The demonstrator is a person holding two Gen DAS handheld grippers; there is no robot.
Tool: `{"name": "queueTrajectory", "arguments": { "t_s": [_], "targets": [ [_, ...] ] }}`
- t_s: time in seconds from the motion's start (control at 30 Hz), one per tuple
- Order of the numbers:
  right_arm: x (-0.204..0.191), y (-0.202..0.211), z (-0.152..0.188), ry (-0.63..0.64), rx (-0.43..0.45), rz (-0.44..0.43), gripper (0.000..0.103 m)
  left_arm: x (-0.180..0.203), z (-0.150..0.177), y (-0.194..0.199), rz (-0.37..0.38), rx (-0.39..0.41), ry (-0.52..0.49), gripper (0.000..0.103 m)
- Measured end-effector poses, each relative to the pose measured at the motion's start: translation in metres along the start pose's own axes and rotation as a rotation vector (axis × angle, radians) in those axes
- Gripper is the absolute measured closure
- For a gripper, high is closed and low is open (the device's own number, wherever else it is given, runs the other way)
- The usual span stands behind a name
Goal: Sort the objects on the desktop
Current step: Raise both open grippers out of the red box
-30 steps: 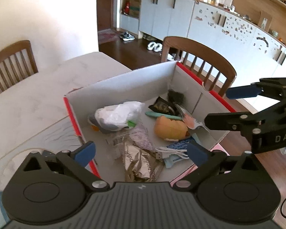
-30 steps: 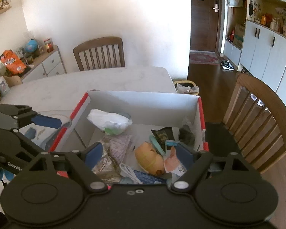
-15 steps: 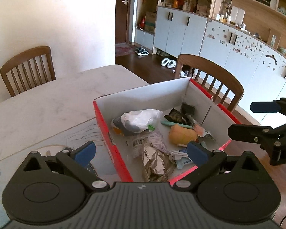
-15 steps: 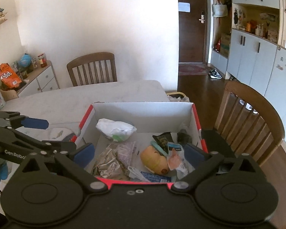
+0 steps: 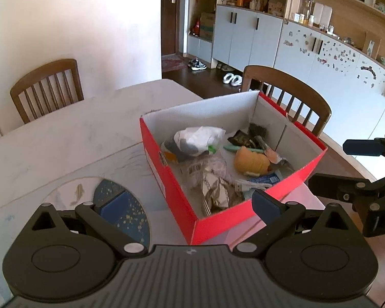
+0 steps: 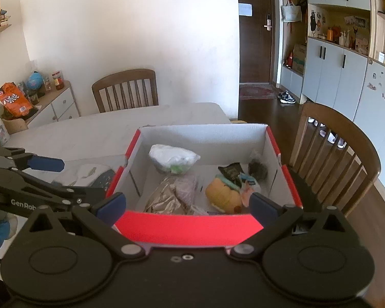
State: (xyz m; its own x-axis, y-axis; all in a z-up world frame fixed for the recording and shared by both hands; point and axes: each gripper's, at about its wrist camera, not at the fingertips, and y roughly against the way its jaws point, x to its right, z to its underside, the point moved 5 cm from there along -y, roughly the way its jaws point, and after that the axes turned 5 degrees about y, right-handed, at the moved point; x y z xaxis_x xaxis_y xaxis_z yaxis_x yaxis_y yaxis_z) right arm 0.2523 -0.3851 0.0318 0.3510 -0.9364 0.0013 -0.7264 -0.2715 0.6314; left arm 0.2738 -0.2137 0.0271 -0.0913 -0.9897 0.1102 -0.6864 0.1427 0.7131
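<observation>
The box (image 5: 213, 220) stood open on top; its upright walls barred the sides, and the table (image 5: 64, 138) left of it lay free.

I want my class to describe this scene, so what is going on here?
A person holds two grippers near a red box of odds and ends on a table. The left gripper and right gripper are both open and empty. In the box lie a white bag, a yellow soft toy and crumpled wrappers.

hidden: box (image 6: 187, 224) near wall covers contents (front ones) | cut off: right tongs (image 5: 356, 164)
</observation>
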Motion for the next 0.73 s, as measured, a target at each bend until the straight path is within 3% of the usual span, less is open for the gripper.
{"name": "queueTrajectory", "arguments": {
  "t_s": [0.73],
  "targets": [
    [-0.017, 0.008, 0.021, -0.033, -0.039, 0.047, 0.000, -0.004, 0.022, 0.006, 0.037, -0.036, -0.025, 0.000]
  ]
}}
